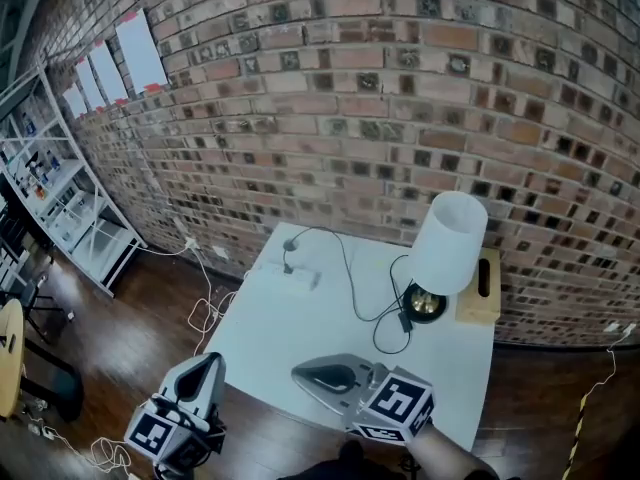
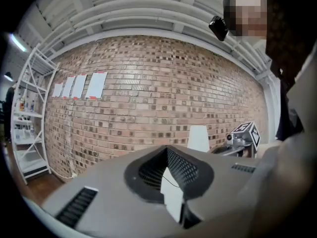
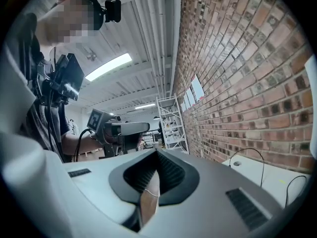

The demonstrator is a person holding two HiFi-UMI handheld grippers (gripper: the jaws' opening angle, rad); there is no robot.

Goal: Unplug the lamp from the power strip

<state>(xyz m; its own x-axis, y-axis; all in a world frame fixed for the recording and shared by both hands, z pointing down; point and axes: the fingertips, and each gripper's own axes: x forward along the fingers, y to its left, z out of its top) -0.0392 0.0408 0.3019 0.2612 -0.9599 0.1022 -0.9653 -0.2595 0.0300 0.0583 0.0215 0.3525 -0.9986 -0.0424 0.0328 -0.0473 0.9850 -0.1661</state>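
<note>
A lamp with a white shade point(image 1: 447, 243) and a dark round base point(image 1: 426, 304) stands at the right of the white table point(image 1: 300, 338). Its black cord point(image 1: 352, 283) runs left to a black plug point(image 1: 288, 265) sitting in the white power strip point(image 1: 300, 279) at the table's far left corner. My left gripper point(image 1: 212, 360) hovers off the table's near left edge, its jaws shut on nothing. My right gripper point(image 1: 298, 372) is over the table's front edge, jaws shut and empty. Both are far from the plug. The shade point(image 2: 198, 139) also shows in the left gripper view.
A wooden block point(image 1: 481, 288) stands against the brick wall point(image 1: 330, 88) beside the lamp. White metal shelving point(image 1: 60, 198) is at the left. Loose white cables point(image 1: 205, 313) lie on the wooden floor left of the table.
</note>
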